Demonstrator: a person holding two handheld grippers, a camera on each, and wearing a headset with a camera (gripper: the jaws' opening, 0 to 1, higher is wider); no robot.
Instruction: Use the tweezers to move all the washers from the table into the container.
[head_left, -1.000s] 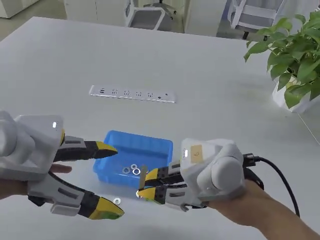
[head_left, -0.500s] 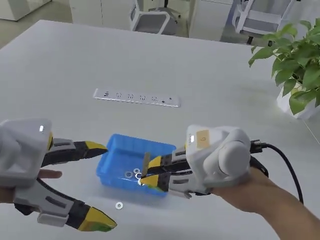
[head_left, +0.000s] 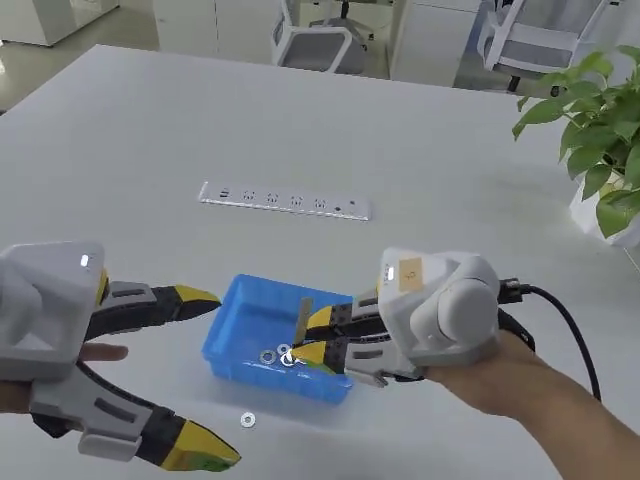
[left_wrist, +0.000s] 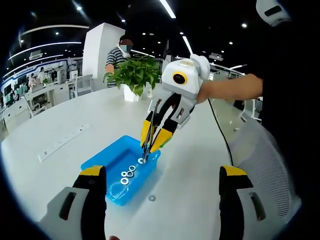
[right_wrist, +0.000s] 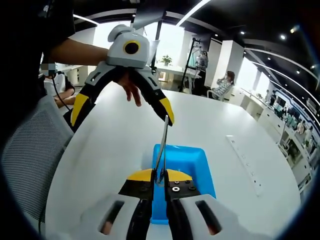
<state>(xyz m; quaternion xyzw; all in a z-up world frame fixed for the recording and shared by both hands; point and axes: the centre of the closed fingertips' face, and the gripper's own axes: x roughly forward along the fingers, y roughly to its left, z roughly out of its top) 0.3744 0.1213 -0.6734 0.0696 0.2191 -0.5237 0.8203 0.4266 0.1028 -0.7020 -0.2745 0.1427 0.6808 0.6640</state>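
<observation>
At lower centre, the right gripper (head_left: 308, 340) clamps slim metal tweezers (head_left: 304, 316) over the blue plastic container (head_left: 250, 305); slippage could flick small steel washers (head_left: 268, 356) out. The left gripper (head_left: 212, 378) gapes, empty.

The container (head_left: 226, 322) sits on the tabletop (head_left: 200, 110), with several washers (head_left: 270, 355) inside it. A loose washer (head_left: 247, 420) lies on the tabletop just in front of its near wall. A power strip (head_left: 284, 201) lies behind the container, well apart. A potted plant (head_left: 600, 130) stands far right, and chairs (head_left: 320, 40) stand beyond the tabletop. The left hand-held gripper (head_left: 220, 378) is left of the container. The right hand-held gripper (head_left: 305, 340) is on its right, with the tweezers (head_left: 304, 316) over the container.
</observation>
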